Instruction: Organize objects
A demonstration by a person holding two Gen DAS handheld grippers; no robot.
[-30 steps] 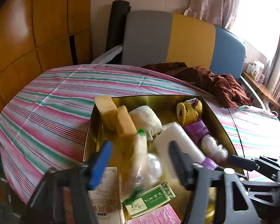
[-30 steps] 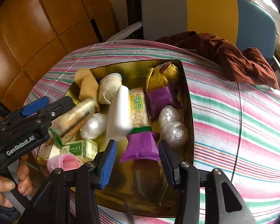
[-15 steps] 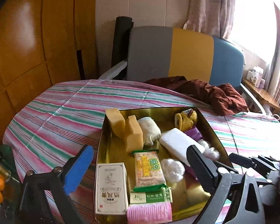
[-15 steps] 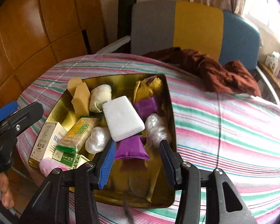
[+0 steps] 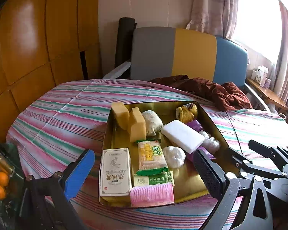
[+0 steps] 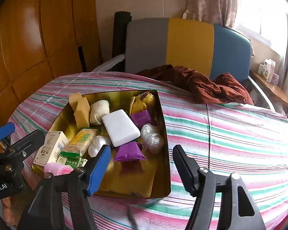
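Inside gold tin (image 5: 211, 120): white block (image 5: 182, 136), snacks

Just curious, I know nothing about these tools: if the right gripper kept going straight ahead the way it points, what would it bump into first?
Probably the purple packet in the gold tin, just ahead of the open right gripper; depth is unclear.

A lived-in home: striped tablecloth (image 5: 67, 118), curtained window (image 5: 259, 19), crumpled maroon garment (image 5: 211, 92) near a chair (image 5: 182, 57)
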